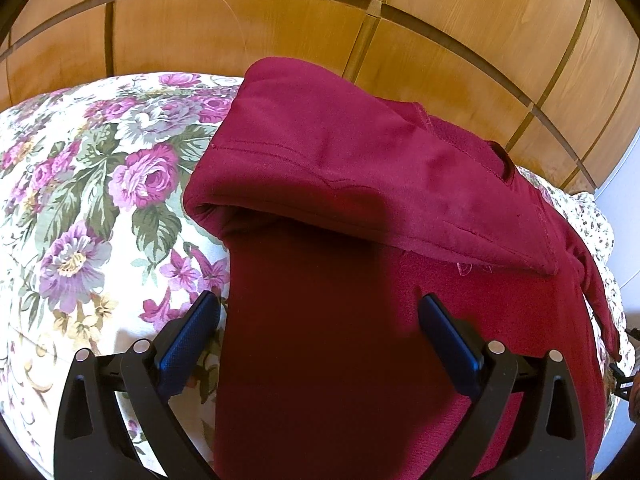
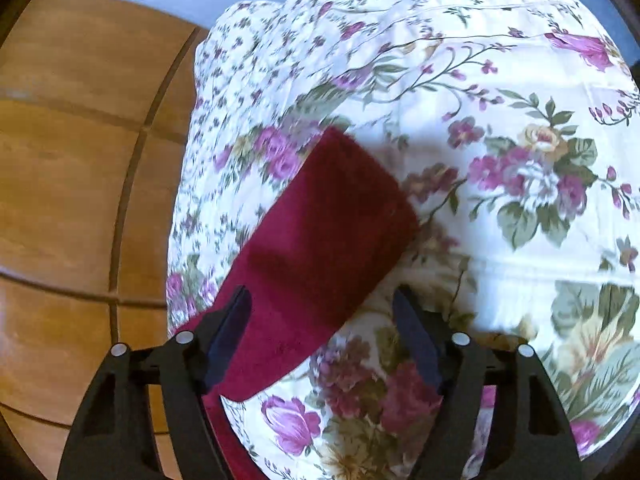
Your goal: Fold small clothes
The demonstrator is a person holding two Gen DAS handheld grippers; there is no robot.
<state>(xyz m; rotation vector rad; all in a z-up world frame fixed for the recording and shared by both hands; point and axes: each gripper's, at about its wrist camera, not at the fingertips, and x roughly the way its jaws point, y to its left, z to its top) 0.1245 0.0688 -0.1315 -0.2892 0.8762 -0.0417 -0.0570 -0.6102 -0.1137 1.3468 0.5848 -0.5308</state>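
A dark red garment lies on a floral bedsheet, its upper part folded over the lower part. My left gripper is open, hovering over the garment's lower part, blue pads apart and holding nothing. In the right wrist view, a red sleeve or leg of the garment stretches diagonally across the sheet. My right gripper is open just above the sleeve's near end, with nothing between its fingers.
A wooden panelled wall or headboard stands behind the bed, also at left in the right wrist view. The bed's edge drops off at the right of the left wrist view.
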